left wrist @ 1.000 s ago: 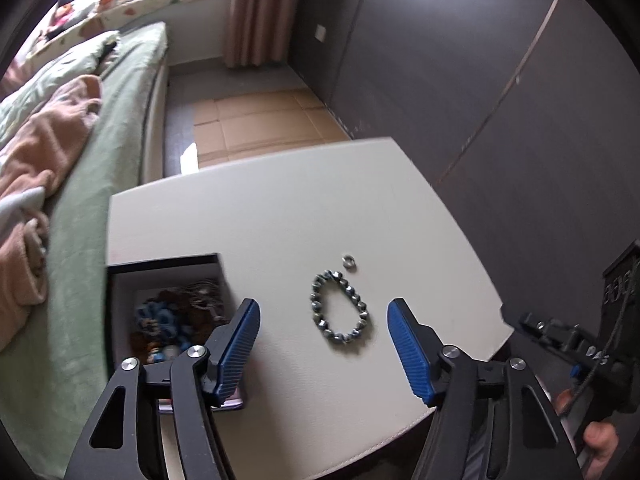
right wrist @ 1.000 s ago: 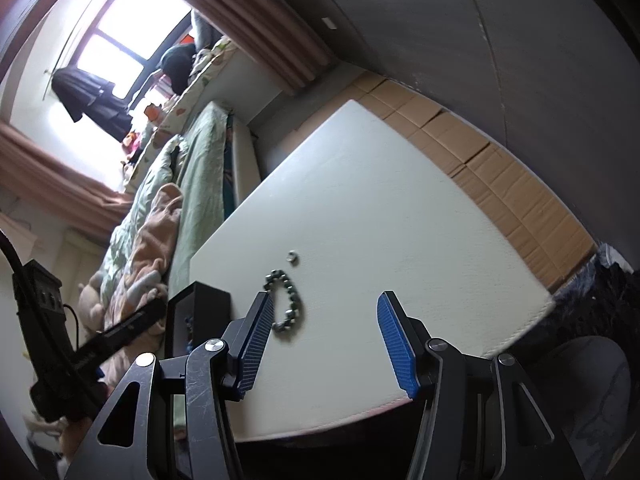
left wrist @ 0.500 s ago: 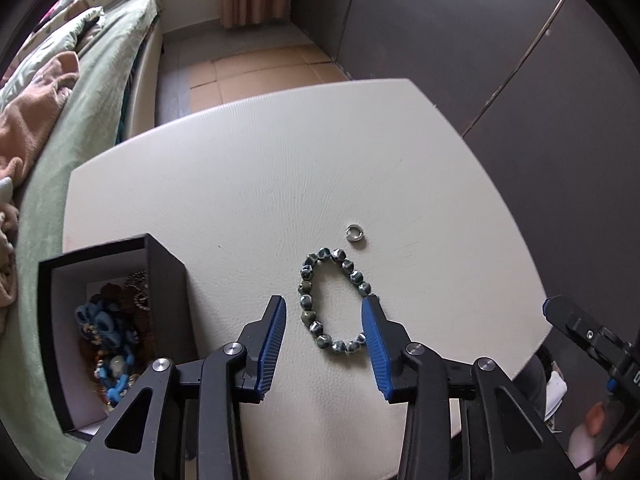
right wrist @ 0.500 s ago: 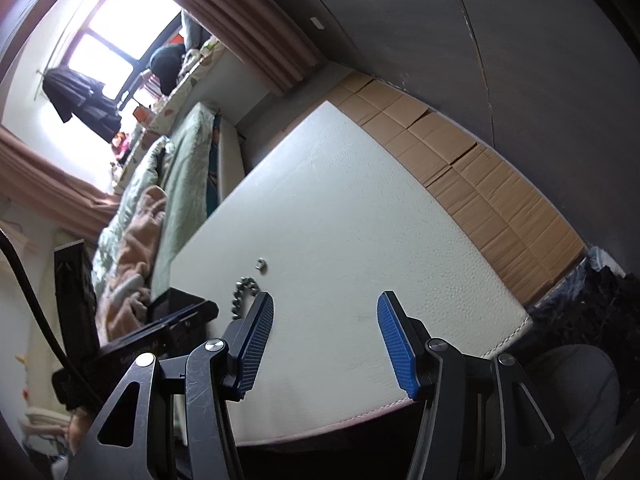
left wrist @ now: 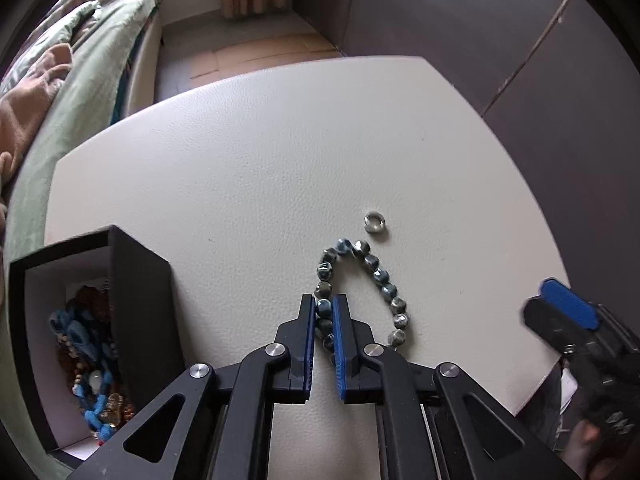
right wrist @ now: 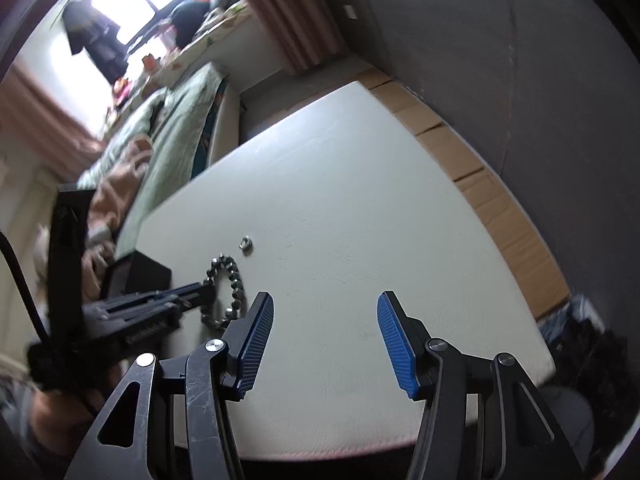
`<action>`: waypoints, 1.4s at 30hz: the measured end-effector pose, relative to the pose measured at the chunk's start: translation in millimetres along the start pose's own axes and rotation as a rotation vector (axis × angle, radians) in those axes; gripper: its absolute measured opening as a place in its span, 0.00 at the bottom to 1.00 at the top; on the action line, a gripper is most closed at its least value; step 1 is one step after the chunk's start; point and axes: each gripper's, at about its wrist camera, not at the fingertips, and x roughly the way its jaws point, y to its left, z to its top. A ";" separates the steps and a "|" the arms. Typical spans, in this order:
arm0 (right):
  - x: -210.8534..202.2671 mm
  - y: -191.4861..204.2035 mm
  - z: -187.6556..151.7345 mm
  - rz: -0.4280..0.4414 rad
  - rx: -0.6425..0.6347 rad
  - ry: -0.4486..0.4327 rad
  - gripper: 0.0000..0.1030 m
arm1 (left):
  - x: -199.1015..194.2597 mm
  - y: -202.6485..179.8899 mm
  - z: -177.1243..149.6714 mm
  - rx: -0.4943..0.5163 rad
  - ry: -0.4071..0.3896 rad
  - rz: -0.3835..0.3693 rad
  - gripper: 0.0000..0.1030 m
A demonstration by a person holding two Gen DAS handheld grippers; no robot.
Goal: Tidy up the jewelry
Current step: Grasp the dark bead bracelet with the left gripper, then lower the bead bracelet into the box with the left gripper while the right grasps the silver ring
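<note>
A bracelet of grey-blue beads [left wrist: 378,276] lies in a loop on the white table [left wrist: 260,152]. My left gripper [left wrist: 323,308] is shut on the left side of the bracelet, with beads pinched between its blue pads. A small silver ring [left wrist: 374,223] lies just beyond the loop. A black jewelry box [left wrist: 136,304] stands open at the left, with several blue and brown pieces inside. My right gripper [right wrist: 325,332] is open and empty above the table's near edge; in its view the bracelet [right wrist: 224,284] and ring [right wrist: 245,243] lie to its left.
A bed with green and peach bedding [left wrist: 60,92] runs along the table's left side. Dark wall panels [left wrist: 500,32] stand on the right. The table's front edge [right wrist: 360,440] is close below my right gripper.
My left gripper has dropped to the table and closed from wide open onto the bracelet's left side. My right gripper has stayed open, moving slightly closer.
</note>
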 end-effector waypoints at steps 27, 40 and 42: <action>79.7 95.2 34.0 -0.113 -0.496 0.094 0.24 | -153.0 96.0 -16.2 -0.220 -0.300 -0.083 0.08; 82.5 79.9 59.3 -0.025 -0.359 0.130 0.14 | -148.9 117.2 -27.4 -0.274 -0.281 -0.091 0.08; 74.7 77.3 60.6 0.004 -0.325 0.117 0.14 | -145.8 118.6 -27.0 -0.273 -0.268 -0.101 0.08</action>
